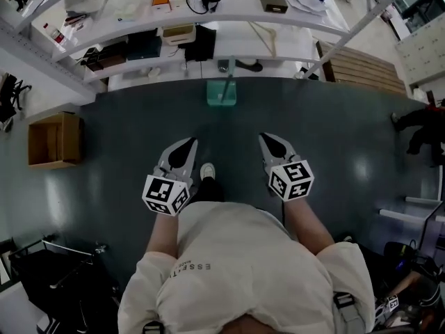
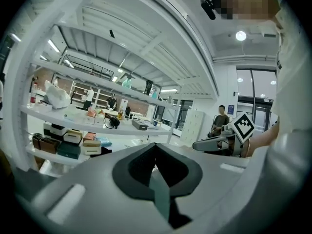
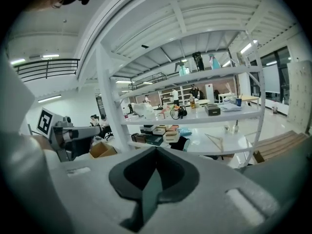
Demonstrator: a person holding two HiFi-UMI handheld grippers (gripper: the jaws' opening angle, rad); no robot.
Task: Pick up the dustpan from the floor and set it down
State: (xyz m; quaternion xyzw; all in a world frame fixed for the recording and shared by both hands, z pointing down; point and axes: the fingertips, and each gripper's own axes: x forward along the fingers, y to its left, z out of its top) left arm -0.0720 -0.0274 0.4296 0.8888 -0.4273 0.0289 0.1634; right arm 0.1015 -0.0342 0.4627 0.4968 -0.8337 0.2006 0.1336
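The left tongs and right tongs are each pressed together with nothing between them. The 2 are held side by side above the floor, pointing toward the rack but well short of it. The teal dustpan sits on the floor at the rack's foot.
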